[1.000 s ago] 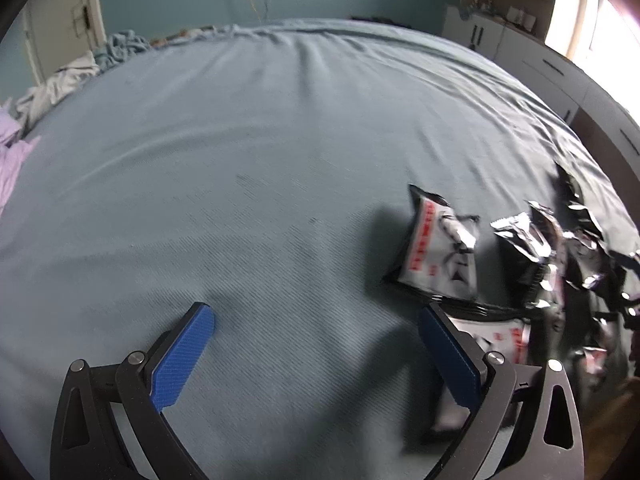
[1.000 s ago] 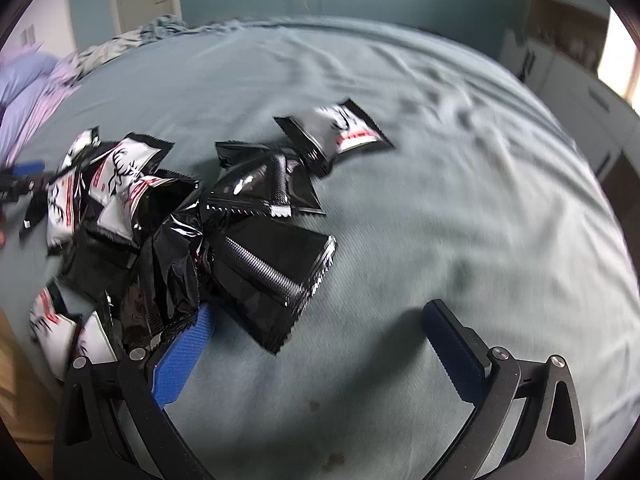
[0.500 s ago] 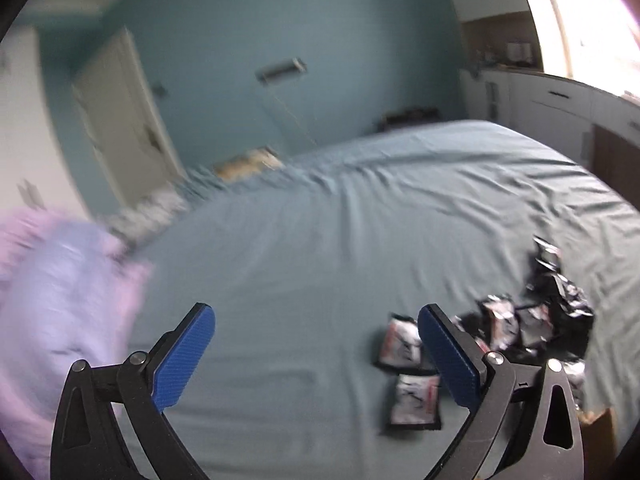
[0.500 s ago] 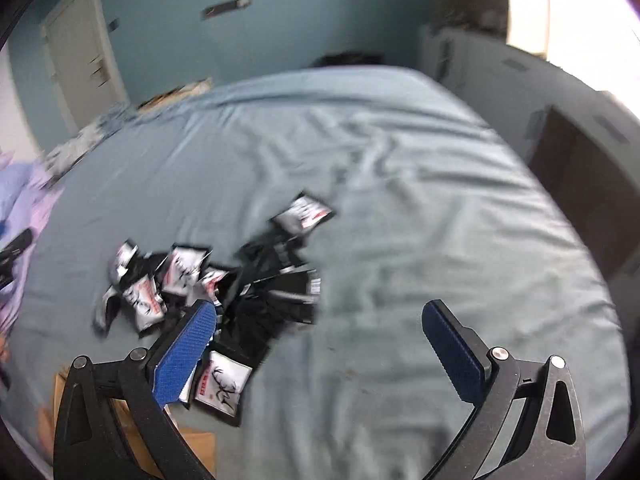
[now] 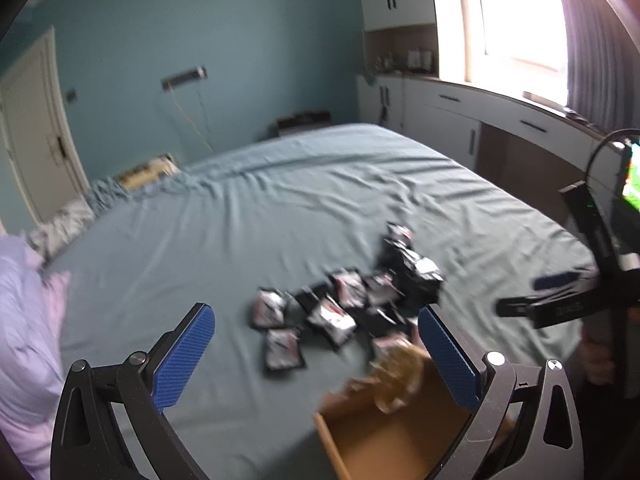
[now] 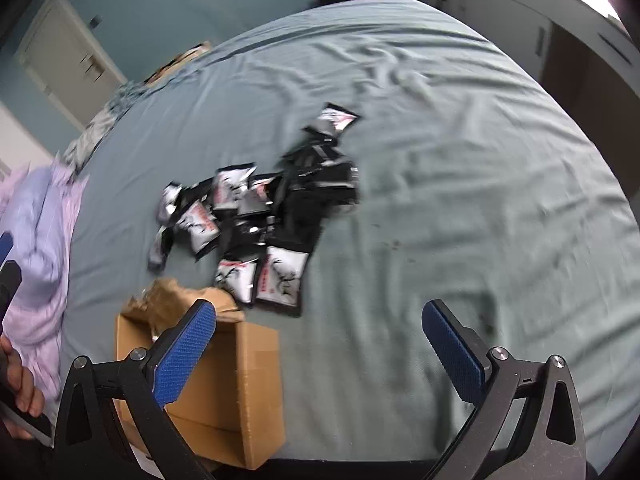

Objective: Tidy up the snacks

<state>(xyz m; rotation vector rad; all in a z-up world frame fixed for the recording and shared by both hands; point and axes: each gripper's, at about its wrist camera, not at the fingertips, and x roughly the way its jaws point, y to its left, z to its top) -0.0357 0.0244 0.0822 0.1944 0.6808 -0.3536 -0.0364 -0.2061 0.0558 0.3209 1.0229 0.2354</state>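
Several black-and-white snack packets lie in a loose pile on the grey-blue bed; they also show in the right wrist view. A brown cardboard box with an open top stands at the bed's near edge, just before the pile, and shows in the left wrist view. My left gripper is open and empty, held high above the bed in front of the pile. My right gripper is open and empty, also held high, right of the box. It shows at the right of the left wrist view.
The bed has a rumpled sheet. Lilac bedding lies at the left. White cabinets and a bright window stand along the right wall. A door is at the back left.
Both grippers have pulled back and up from the packets, so the whole pile, the box and the room come into view. Both stay open and empty.
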